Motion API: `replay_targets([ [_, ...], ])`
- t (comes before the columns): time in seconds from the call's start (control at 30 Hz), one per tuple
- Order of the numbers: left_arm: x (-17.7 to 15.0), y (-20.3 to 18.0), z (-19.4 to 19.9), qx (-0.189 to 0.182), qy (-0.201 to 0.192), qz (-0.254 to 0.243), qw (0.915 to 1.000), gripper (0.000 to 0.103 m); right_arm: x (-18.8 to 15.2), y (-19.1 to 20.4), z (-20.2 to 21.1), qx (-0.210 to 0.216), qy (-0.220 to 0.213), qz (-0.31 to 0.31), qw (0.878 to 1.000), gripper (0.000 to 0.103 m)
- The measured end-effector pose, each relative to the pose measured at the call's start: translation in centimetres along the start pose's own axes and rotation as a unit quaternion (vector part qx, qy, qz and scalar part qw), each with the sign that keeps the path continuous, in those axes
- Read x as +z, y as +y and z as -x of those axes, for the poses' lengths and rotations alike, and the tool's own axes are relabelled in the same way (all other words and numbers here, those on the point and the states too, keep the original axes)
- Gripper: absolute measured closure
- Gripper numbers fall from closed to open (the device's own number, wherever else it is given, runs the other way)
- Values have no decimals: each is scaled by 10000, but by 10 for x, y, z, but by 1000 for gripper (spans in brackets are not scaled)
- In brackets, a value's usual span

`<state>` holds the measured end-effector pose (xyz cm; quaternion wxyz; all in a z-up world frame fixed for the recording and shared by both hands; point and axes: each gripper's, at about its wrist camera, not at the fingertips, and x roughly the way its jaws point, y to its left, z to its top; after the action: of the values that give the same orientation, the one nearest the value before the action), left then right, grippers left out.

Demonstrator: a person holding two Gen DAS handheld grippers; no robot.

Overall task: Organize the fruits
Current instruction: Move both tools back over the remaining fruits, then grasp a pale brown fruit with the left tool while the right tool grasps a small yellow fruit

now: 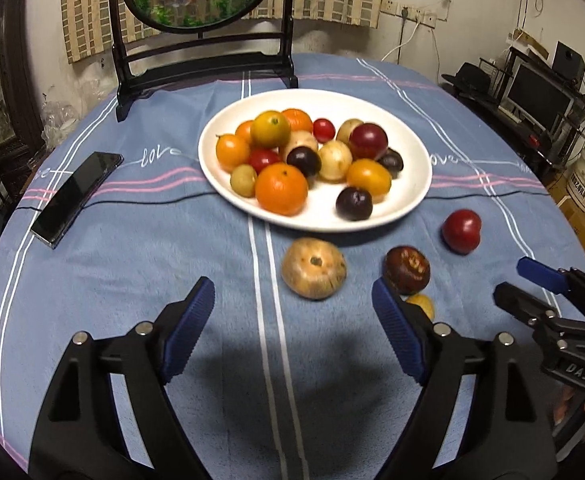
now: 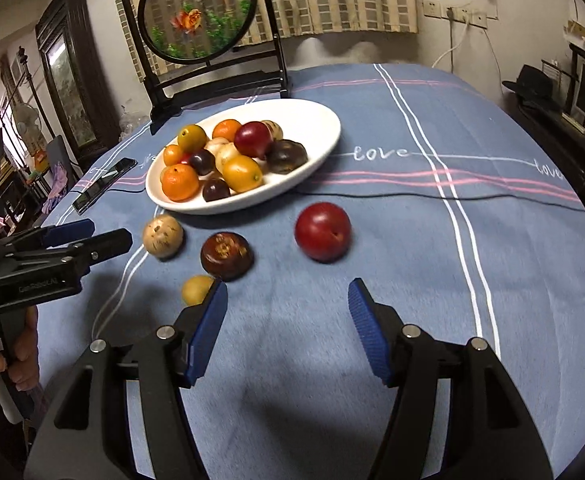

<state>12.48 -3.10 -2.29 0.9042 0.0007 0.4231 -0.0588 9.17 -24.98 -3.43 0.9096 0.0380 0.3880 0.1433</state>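
Observation:
A white plate [image 1: 412,196] [image 2: 324,136] holds several oranges, plums and pale fruits. On the blue cloth in front of it lie a tan round fruit [image 1: 314,268] [image 2: 162,236], a dark brown fruit [image 1: 407,269] [image 2: 226,255], a small yellow fruit [image 1: 422,305] [image 2: 196,289] and a red plum [image 1: 462,231] [image 2: 323,231]. My left gripper [image 1: 294,312] is open and empty, just short of the tan fruit. My right gripper [image 2: 288,308] is open and empty, short of the red plum; it also shows in the left wrist view [image 1: 528,284].
A black phone [image 1: 77,198] [image 2: 104,184] with a thin black cable lies left of the plate. A black-framed round goldfish screen [image 1: 200,40] [image 2: 212,52] stands behind the plate. The left gripper [image 2: 88,236] enters the right wrist view at the left edge.

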Motion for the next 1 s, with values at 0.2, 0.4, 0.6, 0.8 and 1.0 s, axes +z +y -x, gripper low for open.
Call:
replay_targets([
  [0.2, -5, -2, -17, 19, 200, -3, 9998, 20, -7, -2, -1, -23, 42, -34, 10000, 39],
  [0.4, 0, -2, -34, 115, 325, -28, 9994, 20, -7, 0, -3, 11, 75, 3, 10000, 39],
  [0.6, 4, -1, -49, 139, 430, 30, 9990, 20, -5, 0, -4, -6, 70, 28, 10000, 39],
  [0.8, 4, -9, -62, 148, 545, -109, 9983, 21, -5, 2, -6, 37, 103, 46, 9999, 39],
  [1.0, 5, -11, -65, 116, 443, -174, 9988, 47, -5, 4, -7, 58, 139, 69, 9999, 39],
])
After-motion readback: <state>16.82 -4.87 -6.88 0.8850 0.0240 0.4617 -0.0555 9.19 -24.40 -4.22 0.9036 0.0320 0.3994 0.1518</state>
